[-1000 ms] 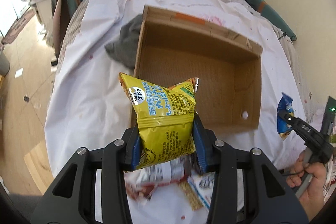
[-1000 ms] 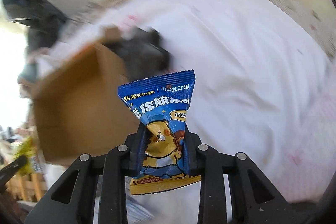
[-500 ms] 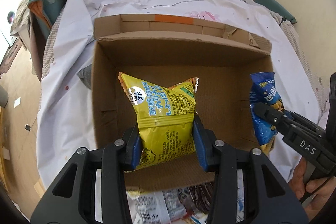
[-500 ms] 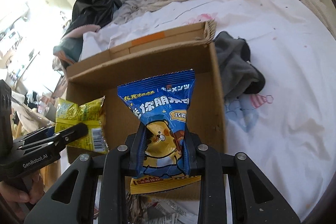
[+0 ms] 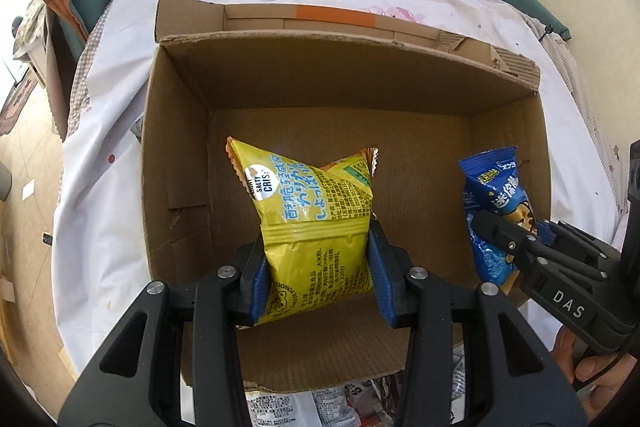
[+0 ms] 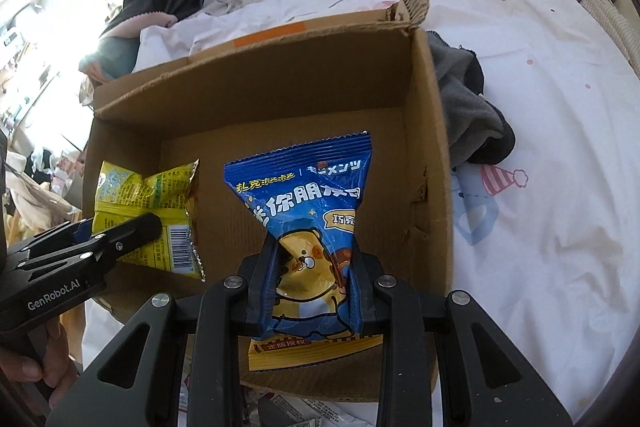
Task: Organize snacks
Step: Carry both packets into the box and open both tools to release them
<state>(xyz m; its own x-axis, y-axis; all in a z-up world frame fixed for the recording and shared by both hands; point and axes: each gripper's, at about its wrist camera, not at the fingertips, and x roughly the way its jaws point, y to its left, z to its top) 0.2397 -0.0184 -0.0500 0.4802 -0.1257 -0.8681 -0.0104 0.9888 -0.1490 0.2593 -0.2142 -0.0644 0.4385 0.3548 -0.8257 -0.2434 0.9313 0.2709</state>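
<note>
Fig.: Two snack packs held over cardboard box (image 5: 180, 155).
L gripper (image 5: 318, 273) clamps yellow crisp bag (image 5: 308, 223), R gripper (image 6: 312, 285) clamps blue biscuit bag (image 6: 304, 203); lower to box floor, pks apart, then release.

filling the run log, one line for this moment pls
left gripper: holds yellow snack bag | right gripper: holds blue snack bag | both over cardboard box
</note>
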